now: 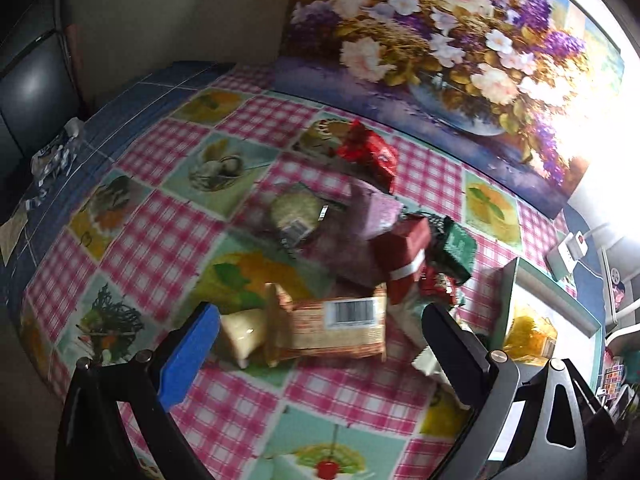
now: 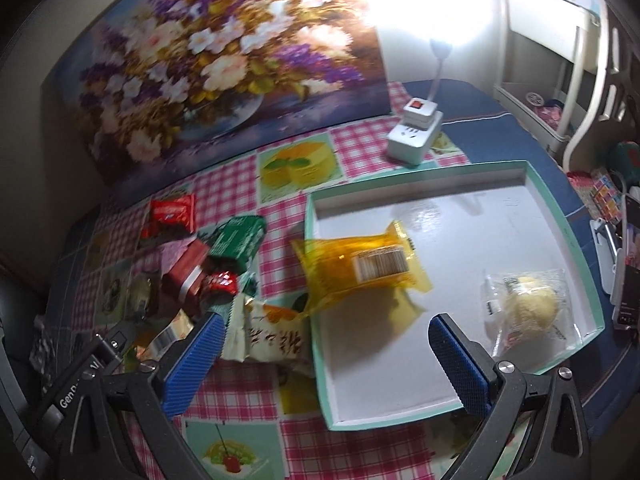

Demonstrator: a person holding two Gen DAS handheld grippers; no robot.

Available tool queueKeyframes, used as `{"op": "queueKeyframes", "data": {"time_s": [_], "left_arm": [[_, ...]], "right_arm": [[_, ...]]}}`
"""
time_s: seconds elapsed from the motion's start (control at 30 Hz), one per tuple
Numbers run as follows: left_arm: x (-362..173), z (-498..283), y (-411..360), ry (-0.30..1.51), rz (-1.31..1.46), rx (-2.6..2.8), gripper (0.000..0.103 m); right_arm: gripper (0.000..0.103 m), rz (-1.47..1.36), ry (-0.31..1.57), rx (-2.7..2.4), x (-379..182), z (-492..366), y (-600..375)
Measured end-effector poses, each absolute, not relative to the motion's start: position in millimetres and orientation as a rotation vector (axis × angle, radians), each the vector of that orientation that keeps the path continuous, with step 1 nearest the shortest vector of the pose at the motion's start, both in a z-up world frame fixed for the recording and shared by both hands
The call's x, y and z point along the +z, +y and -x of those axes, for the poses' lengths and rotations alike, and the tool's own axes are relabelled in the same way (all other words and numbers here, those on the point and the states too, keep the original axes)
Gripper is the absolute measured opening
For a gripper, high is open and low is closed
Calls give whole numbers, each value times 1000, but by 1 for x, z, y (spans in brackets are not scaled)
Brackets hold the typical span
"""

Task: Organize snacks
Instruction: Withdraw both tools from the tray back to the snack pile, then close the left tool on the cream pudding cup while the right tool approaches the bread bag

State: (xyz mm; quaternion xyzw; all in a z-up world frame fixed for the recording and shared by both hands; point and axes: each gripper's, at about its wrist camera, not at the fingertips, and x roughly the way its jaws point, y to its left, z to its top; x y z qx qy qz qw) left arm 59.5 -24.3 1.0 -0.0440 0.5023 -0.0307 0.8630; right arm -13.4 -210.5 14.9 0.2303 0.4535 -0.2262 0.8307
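Two wrist views showed a counter (image 2: 372, 140) covered in a pink checked cloth printed with cakes and fruit, with a large flower painting (image 2: 208, 60) propped along its back edge. The sorting of snacks into a shallow white tray (image 2: 460, 396) with a teal rim, lying toward the counter's right edge, appeared to be partly done. Inside the tray lay a clear-wrapped pale bun (image 2: 528, 304) near its right wall, and an orange translucent packet (image 2: 360, 268) with a barcode label hung over its left rim, half in and half out. The right gripper (image 2: 324, 360) hovered above the tray's near left corner with its blue-padded jaws spread wide and holding nothing. The left gripper (image 1: 320, 348) was likewise spread and empty, poised over a tan wafer packet (image 1: 332, 328) with a barcode sticker at the near side of the loose heap. That heap, toward the middle of the counter, held red (image 2: 172, 212), green (image 2: 236, 240), maroon and pink wrappers, still unsorted. The next move probably called for the left gripper to lower around the wafer packet and close on it across its narrow width, then carry it to the tray. A white packet (image 2: 264, 340) beside the tray's left rim carried dark Chinese characters too blurred to read. Partial lettering reading "Gen" showed on the black device at the lower left of the right view. The barcodes and other labels could not be read. A white socket block (image 2: 412, 136) with a red switch stood near the back right corner.
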Motion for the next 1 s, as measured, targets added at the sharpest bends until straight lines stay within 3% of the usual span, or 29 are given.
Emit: {"op": "queueKeyframes", "data": {"time_s": [0.6, 1.0], "left_arm": [[-10, -65, 48, 1081, 139, -3, 101], [-28, -73, 54, 1139, 124, -40, 101]], "right_arm": [[103, -423, 1101, -307, -14, -14, -146], [103, -344, 1183, -284, -34, -26, -122]]}}
